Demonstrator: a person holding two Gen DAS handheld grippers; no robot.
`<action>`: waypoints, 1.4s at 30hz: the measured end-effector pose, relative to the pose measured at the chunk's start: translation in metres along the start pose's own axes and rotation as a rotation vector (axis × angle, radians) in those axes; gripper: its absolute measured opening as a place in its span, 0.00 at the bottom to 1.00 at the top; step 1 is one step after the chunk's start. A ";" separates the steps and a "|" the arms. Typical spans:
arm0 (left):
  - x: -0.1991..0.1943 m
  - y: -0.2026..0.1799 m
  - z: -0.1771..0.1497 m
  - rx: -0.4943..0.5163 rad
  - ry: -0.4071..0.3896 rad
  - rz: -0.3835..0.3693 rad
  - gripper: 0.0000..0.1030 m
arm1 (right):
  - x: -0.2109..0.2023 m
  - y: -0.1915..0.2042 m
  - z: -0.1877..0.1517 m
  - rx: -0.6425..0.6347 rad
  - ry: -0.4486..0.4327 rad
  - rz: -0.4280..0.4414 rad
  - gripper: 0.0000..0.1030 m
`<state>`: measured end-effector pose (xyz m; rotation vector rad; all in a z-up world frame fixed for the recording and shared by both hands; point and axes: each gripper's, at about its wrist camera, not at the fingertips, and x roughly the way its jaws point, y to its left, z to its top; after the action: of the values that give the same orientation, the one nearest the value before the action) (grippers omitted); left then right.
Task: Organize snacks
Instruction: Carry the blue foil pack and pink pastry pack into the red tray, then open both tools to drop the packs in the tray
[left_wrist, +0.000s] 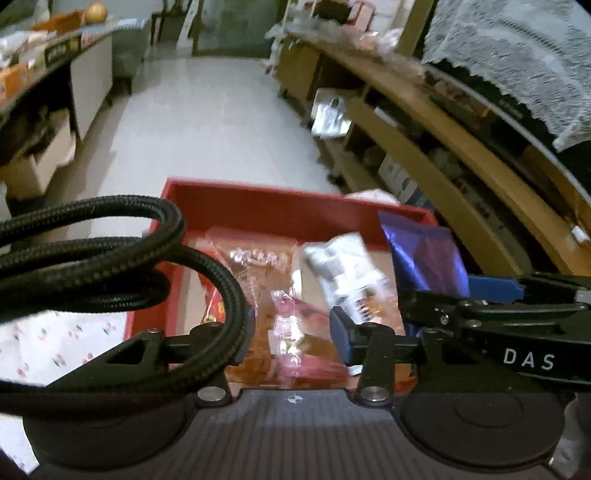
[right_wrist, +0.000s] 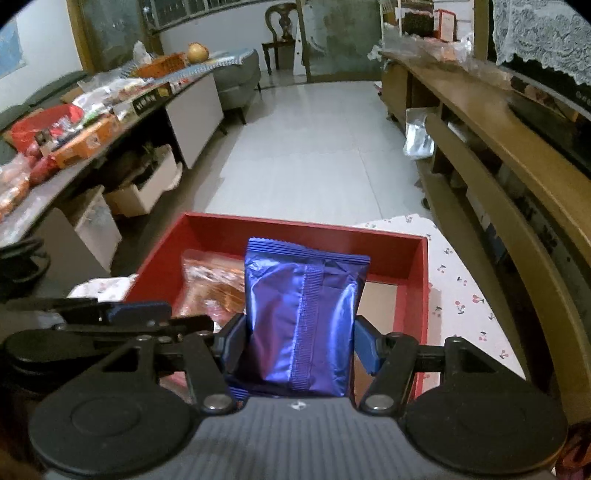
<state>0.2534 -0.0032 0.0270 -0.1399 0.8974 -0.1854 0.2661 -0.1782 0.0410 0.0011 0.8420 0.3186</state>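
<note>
A red tray (left_wrist: 258, 199) (right_wrist: 406, 243) sits on a cherry-print cloth. My right gripper (right_wrist: 301, 343) is shut on a shiny blue snack packet (right_wrist: 303, 314) and holds it upright over the tray; the packet also shows in the left wrist view (left_wrist: 424, 254), with the right gripper (left_wrist: 480, 291) beside it. My left gripper (left_wrist: 295, 332) is over the tray, its jaws close on either side of a clear orange snack bag (left_wrist: 280, 325). Whether they grip it is unclear. A white-wrapped snack (left_wrist: 347, 269) lies in the tray. The orange bag also shows in the right wrist view (right_wrist: 210, 284).
A black braided cable (left_wrist: 110, 258) loops across the left wrist view. A wooden shelf unit (right_wrist: 498, 155) runs along the right. A cluttered counter with snacks (right_wrist: 74, 122) lies at the left. The cherry-print cloth (right_wrist: 465, 291) extends right of the tray. White tiled floor (right_wrist: 314, 140) lies ahead.
</note>
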 end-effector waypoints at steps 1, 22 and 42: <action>0.003 0.000 -0.001 0.003 0.007 0.011 0.50 | 0.005 0.000 0.000 -0.005 0.006 -0.007 0.63; -0.002 -0.003 0.002 0.011 -0.012 0.029 0.78 | 0.019 -0.017 0.007 0.033 -0.017 -0.047 0.73; -0.024 -0.019 -0.012 0.059 -0.038 0.006 0.83 | -0.018 -0.017 -0.012 0.029 -0.043 -0.058 0.74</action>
<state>0.2271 -0.0165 0.0416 -0.0854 0.8540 -0.2029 0.2511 -0.2011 0.0444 0.0101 0.8025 0.2510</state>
